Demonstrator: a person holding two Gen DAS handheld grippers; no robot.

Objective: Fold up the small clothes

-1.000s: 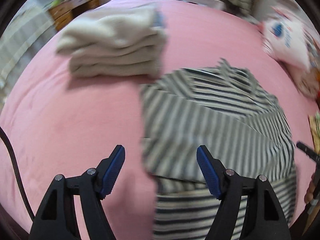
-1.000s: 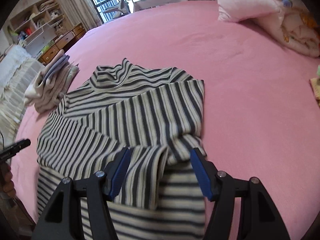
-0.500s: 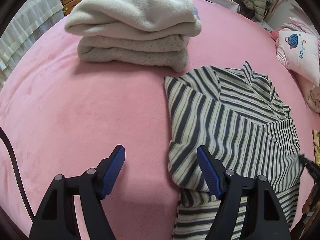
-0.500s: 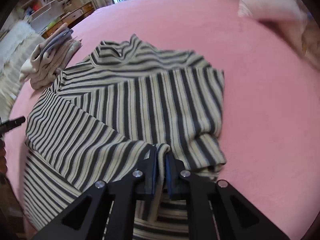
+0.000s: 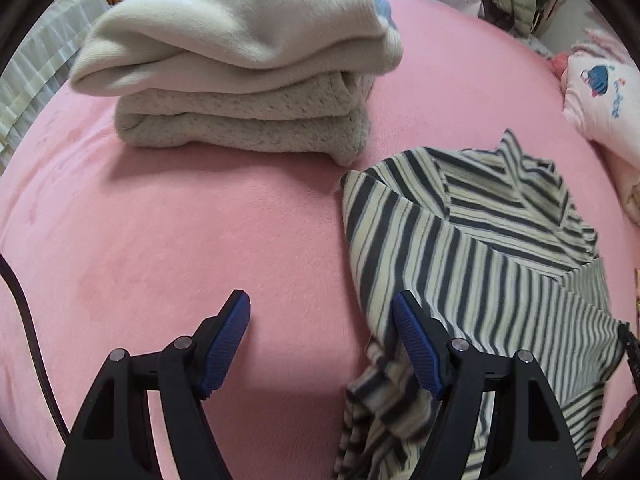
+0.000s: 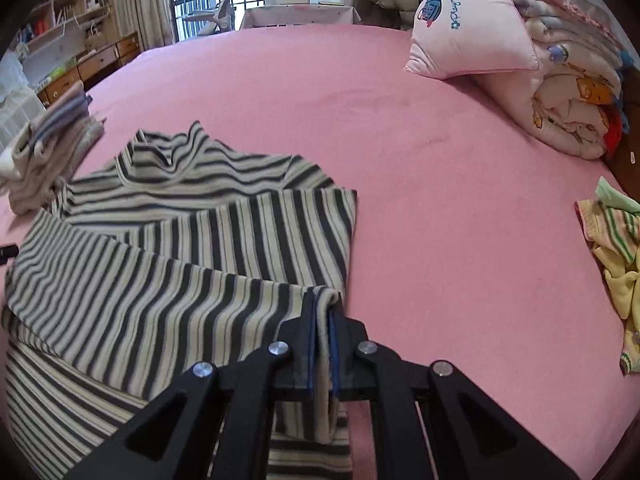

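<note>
A dark-and-cream striped top (image 6: 192, 256) lies partly folded on the pink bed (image 6: 400, 152), collar at the far side. My right gripper (image 6: 323, 308) is shut on a fold of its near right edge, cloth pinched between the blue pads. In the left wrist view the same striped top (image 5: 480, 264) lies to the right, and my left gripper (image 5: 320, 316) stands open low over the pink bed (image 5: 200, 240). Its right finger (image 5: 416, 344) sits against the top's left edge; nothing is between the pads.
A stack of folded cream clothes (image 5: 248, 80) sits just beyond the left gripper, also the stack (image 6: 52, 140) at far left in the right view. A pink pillow (image 6: 472, 28) and rolled quilt (image 6: 572, 92) lie at back right. A yellow garment (image 6: 616, 256) lies at the right edge.
My right gripper closed on a fold of the striped top and now holds it. My left gripper moved left and down toward the bed, so the folded stack looms larger.
</note>
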